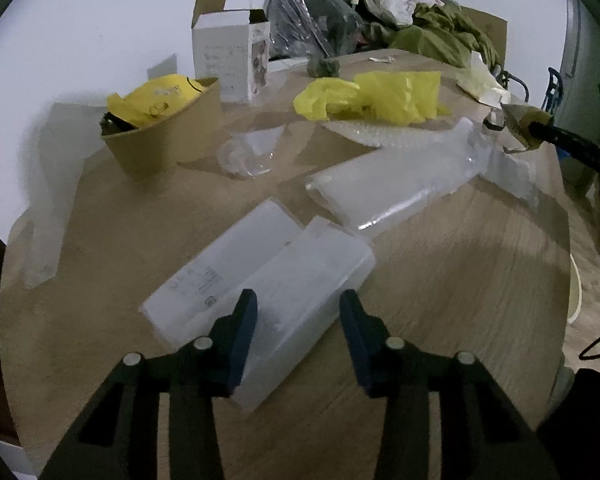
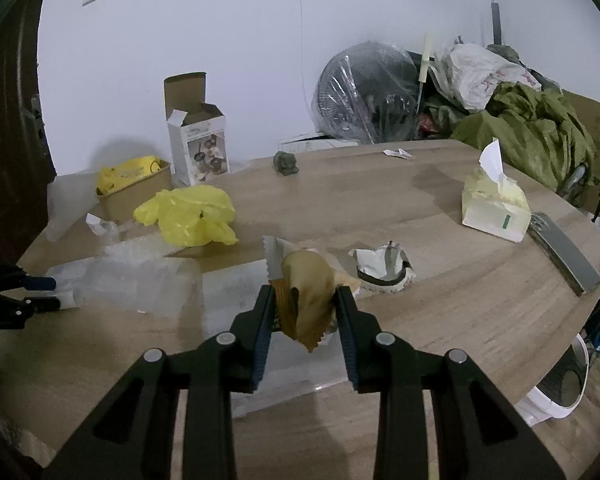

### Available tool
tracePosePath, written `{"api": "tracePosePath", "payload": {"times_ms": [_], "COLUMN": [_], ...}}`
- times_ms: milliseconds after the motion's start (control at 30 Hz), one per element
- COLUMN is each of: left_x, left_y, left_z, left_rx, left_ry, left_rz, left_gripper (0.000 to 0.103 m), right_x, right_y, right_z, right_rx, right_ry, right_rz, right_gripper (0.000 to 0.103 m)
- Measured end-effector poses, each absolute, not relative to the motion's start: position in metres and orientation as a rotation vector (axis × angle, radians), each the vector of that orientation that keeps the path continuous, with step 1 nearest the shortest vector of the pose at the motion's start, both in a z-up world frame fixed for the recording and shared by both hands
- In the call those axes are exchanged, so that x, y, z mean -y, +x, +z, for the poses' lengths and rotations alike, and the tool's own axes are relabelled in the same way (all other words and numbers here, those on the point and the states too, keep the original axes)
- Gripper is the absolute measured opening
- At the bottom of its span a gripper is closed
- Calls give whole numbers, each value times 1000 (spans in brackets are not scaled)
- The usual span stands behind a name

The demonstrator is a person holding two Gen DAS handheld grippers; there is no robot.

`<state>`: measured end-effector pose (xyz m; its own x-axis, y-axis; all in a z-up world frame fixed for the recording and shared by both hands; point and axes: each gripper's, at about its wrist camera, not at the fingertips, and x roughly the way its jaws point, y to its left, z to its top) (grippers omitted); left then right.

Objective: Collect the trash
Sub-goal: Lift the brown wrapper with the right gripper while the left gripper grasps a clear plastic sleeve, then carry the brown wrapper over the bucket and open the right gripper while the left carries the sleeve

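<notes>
On the wooden table (image 1: 480,280) the left gripper (image 1: 298,304) hangs over a clear plastic tray (image 1: 260,280), its jaws apart and straddling the tray's near end without pressing it – the slick, hollow shell could skid or tip away if they close off-centre. Further right lie a clear plastic bag (image 1: 400,184) and a yellow bag (image 2: 188,214), both waiting. The right gripper (image 2: 304,296) is clamped on a crumpled tan wrapper (image 2: 308,292), raised off the table – the pinch looks shallow, so the paper could slip out on the way to the white bin (image 2: 556,392) at the far right.
</notes>
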<state>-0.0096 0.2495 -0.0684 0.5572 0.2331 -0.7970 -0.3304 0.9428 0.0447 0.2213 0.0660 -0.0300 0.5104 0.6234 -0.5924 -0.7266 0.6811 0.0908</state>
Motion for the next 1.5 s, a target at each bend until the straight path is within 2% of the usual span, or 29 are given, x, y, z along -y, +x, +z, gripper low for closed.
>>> {"api": "tracePosePath", "payload": {"times_ms": [300, 467, 533, 667, 1133, 1500], "left_x": [-255, -256, -256, -251, -204, -144], "left_y": [-9, -10, -9, -8, -35, -19], "left_z": [-71, -72, -71, -70, -21, 7], "left_rx": [-920, -904, -905, -903, -743, -667], "left_ry": [-153, -172, -179, -173, -147, -92], "left_rz": [306, 274, 267, 262, 301, 200], "left_gripper": [38, 25, 15, 3, 2, 2], "right_x": [-59, -54, -53, -47, -12, 38], "right_y": [215, 212, 210, 207, 186, 164], "right_z": [-25, -24, -24, -22, -16, -22], "right_rx": [-620, -617, -618, -612, -571, -566], "right_ry": [-178, -172, -172, -168, -141, -109], "right_rz": [818, 818, 819, 821, 842, 805], "right_gripper": [29, 29, 29, 29, 29, 29]}}
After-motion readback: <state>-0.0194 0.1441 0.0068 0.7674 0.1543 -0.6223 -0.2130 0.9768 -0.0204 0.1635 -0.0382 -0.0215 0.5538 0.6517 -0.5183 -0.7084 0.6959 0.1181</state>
